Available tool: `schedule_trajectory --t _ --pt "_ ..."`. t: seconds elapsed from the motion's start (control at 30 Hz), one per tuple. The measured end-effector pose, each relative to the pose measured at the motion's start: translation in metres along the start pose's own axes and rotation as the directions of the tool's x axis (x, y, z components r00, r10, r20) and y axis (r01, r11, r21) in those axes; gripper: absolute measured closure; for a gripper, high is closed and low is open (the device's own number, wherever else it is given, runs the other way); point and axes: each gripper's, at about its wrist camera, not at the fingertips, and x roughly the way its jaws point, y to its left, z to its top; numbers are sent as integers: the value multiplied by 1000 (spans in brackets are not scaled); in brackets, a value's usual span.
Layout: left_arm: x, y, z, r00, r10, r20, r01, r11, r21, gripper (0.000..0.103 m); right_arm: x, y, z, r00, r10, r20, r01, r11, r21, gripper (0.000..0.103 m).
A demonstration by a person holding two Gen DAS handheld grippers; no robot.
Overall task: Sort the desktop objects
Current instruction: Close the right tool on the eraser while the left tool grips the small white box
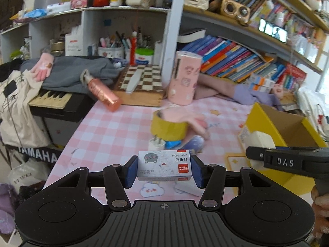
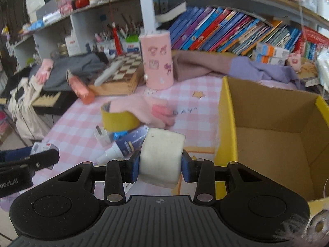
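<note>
Gripping a small grey staple box in my left tool, my right tool clamps a cream foam block; both hide the pink checked worktop beneath.

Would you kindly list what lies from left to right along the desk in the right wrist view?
Orange-pink bottle → yellow tape roll → pink glove → yellow cardboard box.

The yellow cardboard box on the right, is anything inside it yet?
The yellow cardboard box shows only bare brown floor and walls. Its nearest corner is hidden behind the right gripper, which holds a white block.
</note>
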Motion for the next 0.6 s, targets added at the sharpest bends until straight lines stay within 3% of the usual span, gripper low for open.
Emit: schedule_trajectory --t 0.23,0.6 --pt "-19 -9 -8 999 -35 15 35 999 7 50 -29 -6 -5 999 4 42 -5 1000 24 67" --pt "-54 -1 -43 999 -52 -1 52 999 -8 50 -53 12 -44 1000 5 -3 -5 1000 26 67"
